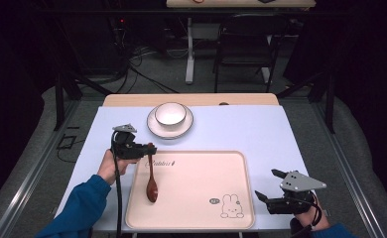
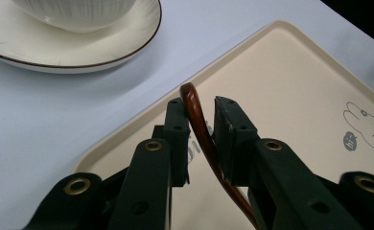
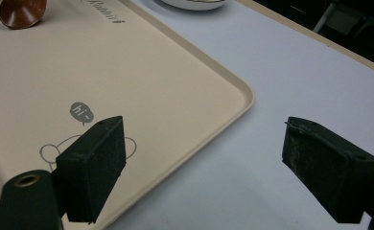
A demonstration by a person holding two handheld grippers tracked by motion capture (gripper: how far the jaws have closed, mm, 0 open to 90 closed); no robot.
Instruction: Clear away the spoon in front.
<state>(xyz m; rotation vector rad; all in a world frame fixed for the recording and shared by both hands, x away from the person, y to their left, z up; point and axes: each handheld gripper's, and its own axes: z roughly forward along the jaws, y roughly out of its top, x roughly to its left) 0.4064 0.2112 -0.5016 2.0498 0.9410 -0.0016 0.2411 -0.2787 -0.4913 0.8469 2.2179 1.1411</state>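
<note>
Overhead, the left gripper (image 1: 151,148) reaches in over the near-left corner of a beige tray (image 1: 231,163), its jaws set on either side of the handle tip of a brown spoon (image 1: 151,183). From the left gripper view, the curved handle (image 2: 197,115) stands between the two black jaws, its left face close against one pad (image 2: 178,129) while a slim gap shows on the other side — the jaws narrowed round it, not quite pressed flat from both sides. The spoon's bowl rests on the tray floor, nearer the person than the gripper, with the handle running up toward the printed lettering at the tray's far-left edge.

Behind the tray, a white bowl (image 1: 170,113) sits on a saucer (image 1: 154,128) on the pale blue table (image 1: 261,129), apart from the tray's far rim.

At the near-right corner, the right gripper (image 1: 268,184) hovers by the tray's edge — jaws spread wide, nothing between them. Its own view looks along the tray's rim (image 3: 245,103), one jaw above the rabbit drawing (image 3: 51,148), the other above bare table. The spoon's bowl (image 3: 22,12) appears far off at top left.
</note>
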